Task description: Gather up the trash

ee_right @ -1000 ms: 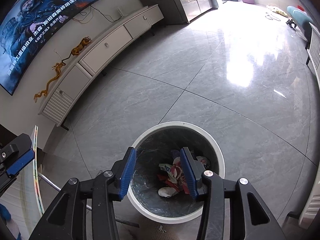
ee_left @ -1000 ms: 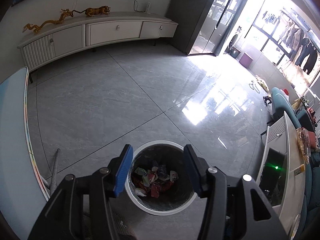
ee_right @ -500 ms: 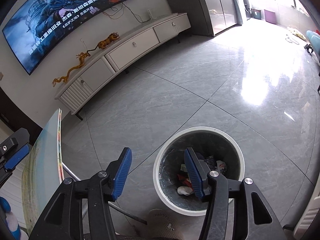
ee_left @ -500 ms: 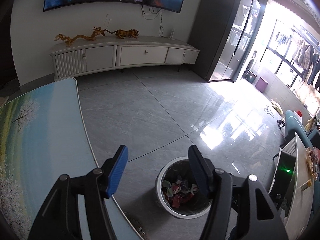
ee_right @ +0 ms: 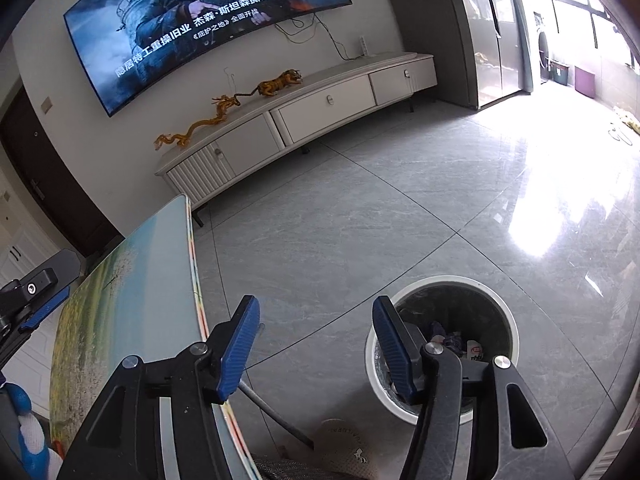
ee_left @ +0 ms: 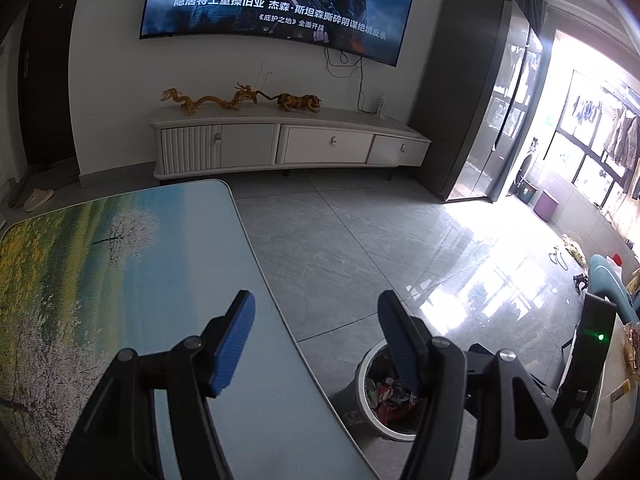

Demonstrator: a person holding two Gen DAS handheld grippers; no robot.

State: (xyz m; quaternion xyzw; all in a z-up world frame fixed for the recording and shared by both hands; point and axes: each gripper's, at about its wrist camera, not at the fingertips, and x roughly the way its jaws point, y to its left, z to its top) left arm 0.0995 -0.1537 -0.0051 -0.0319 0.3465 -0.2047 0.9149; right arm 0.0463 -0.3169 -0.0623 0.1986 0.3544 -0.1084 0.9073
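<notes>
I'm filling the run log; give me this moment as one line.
left gripper: opening, empty | right gripper: opening, empty | trash bin: on floor beside table, holds wrappers | table: no trash visible

My pads (ee_left: 234, 344) are ribbed blue rubber, matt, set on smooth black plastic arms with bright metal screw heads. Lower left of the left view, the table (ee_left: 120, 280) has a glossy printed top, smooth as glass. The floor (ee_right: 400, 220) is polished grey stone tile, mirror-shiny at the right. At lower right, the bin (ee_right: 400, 400) has a smooth white plastic wall and crinkly dark liner holding crumpled wrappers (ee_left: 386, 394).
</notes>
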